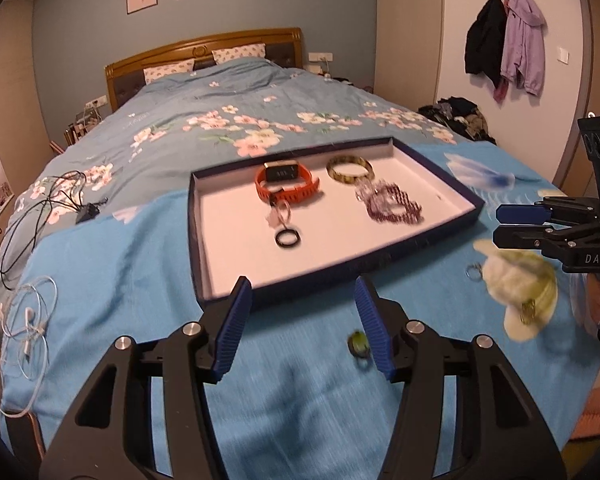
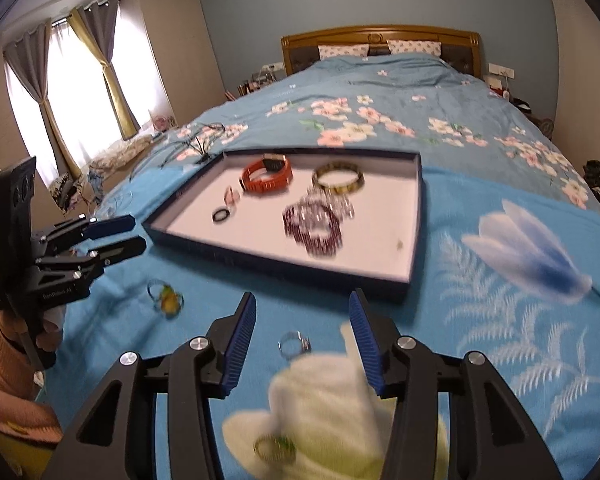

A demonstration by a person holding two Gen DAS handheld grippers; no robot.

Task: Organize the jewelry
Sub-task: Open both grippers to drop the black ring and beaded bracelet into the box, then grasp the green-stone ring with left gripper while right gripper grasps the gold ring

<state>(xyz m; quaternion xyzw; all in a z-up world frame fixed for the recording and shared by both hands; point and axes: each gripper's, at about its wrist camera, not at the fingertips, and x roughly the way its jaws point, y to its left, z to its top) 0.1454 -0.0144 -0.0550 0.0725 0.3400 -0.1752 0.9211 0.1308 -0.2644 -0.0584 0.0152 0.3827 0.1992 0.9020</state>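
left gripper (image 1: 304, 328) jaws stood spread, empty; green ring (image 1: 358, 343) lay by its right finger. right gripper (image 2: 302, 344) jaws stood spread, empty; silver ring (image 2: 295, 345) lay between them. tray (image 2: 396, 289) sat just ahead.

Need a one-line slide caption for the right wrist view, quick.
Open right gripper above a silver ring on the blue bedspread, near the dark-rimmed white-lined tray holding an orange watch.
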